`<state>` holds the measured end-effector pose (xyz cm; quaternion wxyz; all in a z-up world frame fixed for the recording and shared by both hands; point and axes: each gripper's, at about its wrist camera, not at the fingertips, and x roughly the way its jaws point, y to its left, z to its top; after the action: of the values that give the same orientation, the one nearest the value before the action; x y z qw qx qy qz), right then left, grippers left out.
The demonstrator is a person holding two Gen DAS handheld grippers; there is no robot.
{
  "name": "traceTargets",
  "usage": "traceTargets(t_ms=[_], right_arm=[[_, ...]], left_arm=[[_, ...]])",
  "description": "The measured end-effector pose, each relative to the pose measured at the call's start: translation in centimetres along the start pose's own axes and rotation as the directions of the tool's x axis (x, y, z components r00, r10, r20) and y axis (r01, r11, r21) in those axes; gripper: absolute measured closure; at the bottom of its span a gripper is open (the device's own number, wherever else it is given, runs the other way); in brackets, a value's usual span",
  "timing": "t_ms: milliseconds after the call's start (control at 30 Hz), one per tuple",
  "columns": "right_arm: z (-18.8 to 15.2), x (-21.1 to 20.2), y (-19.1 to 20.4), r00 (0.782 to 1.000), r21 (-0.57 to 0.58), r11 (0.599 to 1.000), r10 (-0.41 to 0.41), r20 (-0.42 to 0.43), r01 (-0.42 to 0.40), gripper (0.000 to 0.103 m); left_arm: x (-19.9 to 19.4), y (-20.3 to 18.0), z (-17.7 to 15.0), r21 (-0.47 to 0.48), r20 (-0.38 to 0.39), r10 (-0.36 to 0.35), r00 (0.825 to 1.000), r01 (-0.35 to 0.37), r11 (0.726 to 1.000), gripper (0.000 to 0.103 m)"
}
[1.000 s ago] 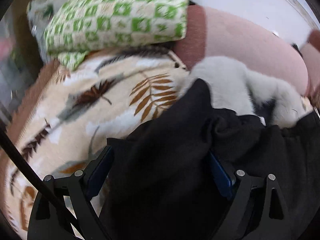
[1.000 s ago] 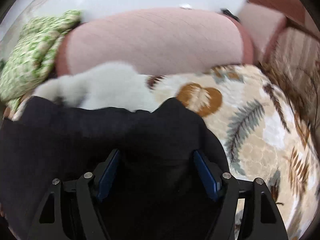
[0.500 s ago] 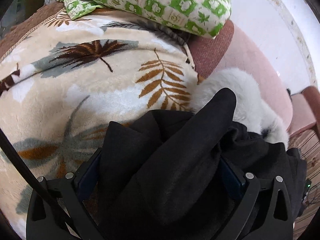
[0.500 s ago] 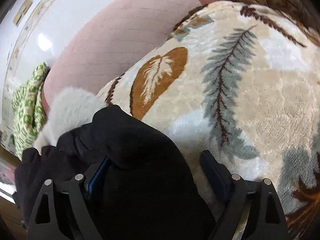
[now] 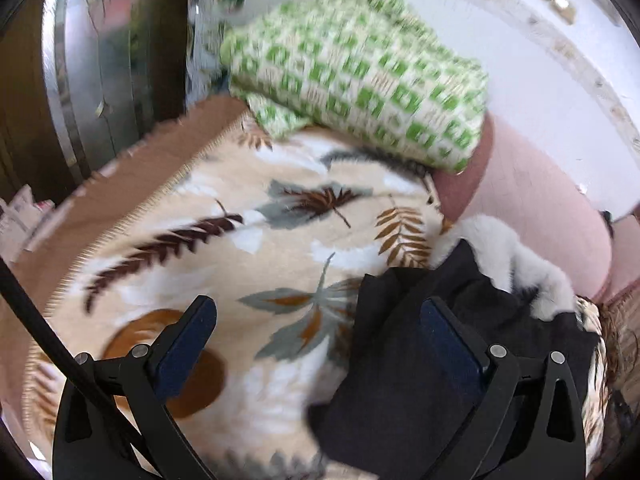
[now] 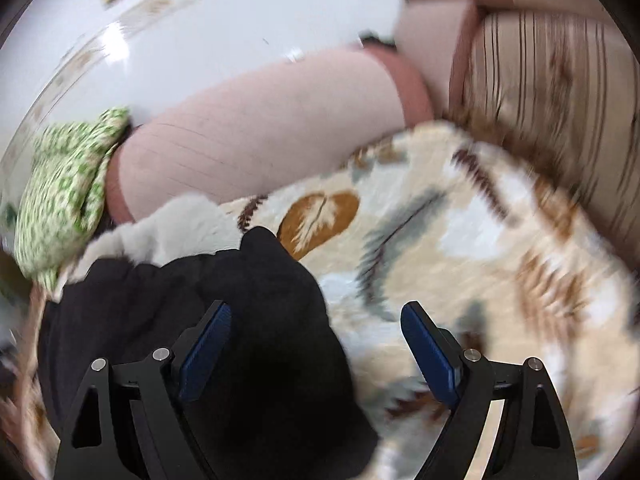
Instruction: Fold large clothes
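On the leaf-print blanket (image 5: pixel 248 240) lies the black garment (image 6: pixel 168 312), bunched, its white fur trim (image 5: pixel 516 248) toward the pink backrest (image 6: pixel 256 128). It looks soft, thick and rather heavy, likely to slump; an outer edge or shoulder seems the best hold. The left gripper (image 5: pixel 320 332) and right gripper (image 6: pixel 316 336) hover over it, fingers spread, pinching nothing. A green checked pillow (image 5: pixel 360 68) sits beyond the blanket
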<state>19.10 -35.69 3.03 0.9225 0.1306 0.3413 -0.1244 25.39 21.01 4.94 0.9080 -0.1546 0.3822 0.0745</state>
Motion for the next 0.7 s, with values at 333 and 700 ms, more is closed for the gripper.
traceTargets(t_ms=[333, 700], right_arm=[[-3.9, -7.1, 1.8, 0.997, -0.048, 0.997, 0.057, 0.052, -0.055, 0.013], [-3.1, -5.5, 6.8, 0.993, -0.146, 0.983, 0.116, 0.006, -0.114, 0.050]], left_arm=[[-10.7, -4.8, -8.3, 0.103, 0.050, -0.123, 0.991, 0.118, 0.988, 0.000], [-7.0, -13.2, -14.3, 0.294, 0.067, -0.172, 0.983, 0.145, 0.945, 0.000]])
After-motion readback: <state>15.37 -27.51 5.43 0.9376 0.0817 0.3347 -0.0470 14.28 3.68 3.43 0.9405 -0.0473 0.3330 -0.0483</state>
